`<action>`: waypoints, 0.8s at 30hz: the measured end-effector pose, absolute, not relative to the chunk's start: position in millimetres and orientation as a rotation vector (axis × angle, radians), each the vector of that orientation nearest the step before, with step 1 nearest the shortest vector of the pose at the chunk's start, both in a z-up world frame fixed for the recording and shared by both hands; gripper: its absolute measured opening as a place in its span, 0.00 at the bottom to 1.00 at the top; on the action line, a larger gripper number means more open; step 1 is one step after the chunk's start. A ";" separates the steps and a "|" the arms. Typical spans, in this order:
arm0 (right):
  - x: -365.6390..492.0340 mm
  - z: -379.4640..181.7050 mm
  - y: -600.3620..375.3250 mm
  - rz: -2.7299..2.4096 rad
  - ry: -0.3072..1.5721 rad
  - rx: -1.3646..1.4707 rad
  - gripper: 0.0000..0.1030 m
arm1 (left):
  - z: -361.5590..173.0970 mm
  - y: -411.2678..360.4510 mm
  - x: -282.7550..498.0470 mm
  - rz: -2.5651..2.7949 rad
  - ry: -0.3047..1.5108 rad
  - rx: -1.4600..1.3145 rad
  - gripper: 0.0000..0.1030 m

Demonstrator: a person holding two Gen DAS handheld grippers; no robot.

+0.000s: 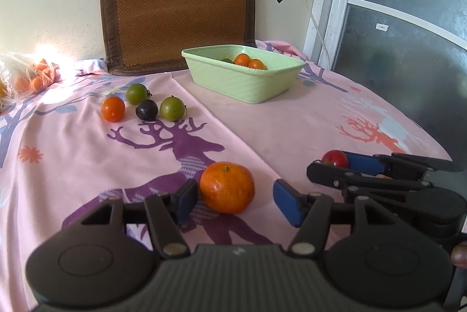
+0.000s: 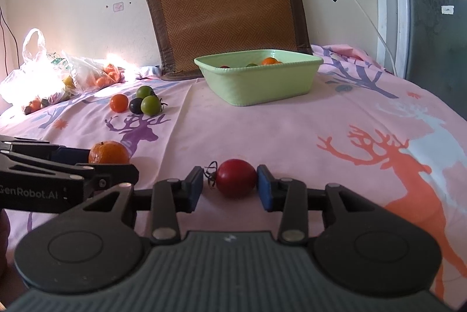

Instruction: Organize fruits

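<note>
A mandarin [image 1: 227,187] lies on the pink cloth between the fingers of my left gripper [image 1: 236,202], which is open; the left pad touches it and the right pad stands clear. It also shows in the right wrist view [image 2: 108,152]. A red tomato [image 2: 237,178] lies between the pads of my right gripper [image 2: 230,187], which is open around it, with a gap on the left side. A light green basin [image 1: 242,77] at the back holds orange fruits [image 1: 242,59]. An orange tomato [image 1: 113,108], two green tomatoes [image 1: 172,108] and a dark one [image 1: 146,110] lie together at mid left.
A woven brown cushion [image 1: 178,3] leans on the wall behind the basin. Plastic bags of fruit [image 2: 52,75] lie at the far left. A white cable [image 1: 306,0] hangs by the door frame. The bed edge runs along the right side.
</note>
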State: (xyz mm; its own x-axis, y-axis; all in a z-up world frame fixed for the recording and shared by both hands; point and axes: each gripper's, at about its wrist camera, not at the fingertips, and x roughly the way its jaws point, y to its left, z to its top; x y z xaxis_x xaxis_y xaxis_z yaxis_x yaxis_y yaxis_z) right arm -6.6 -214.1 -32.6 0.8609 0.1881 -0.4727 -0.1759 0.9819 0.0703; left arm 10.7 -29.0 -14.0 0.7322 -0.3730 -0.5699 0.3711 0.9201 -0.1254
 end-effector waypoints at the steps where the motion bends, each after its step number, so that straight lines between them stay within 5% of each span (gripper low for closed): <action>1: -6.6 -32.6 -214.0 0.191 0.498 0.024 0.42 | -14.1 -29.0 10.8 -0.409 0.627 -0.002 0.57; 24: -6.6 -32.5 -214.3 0.190 0.499 0.023 0.42 | -14.6 -28.9 10.2 -0.408 0.627 0.006 0.63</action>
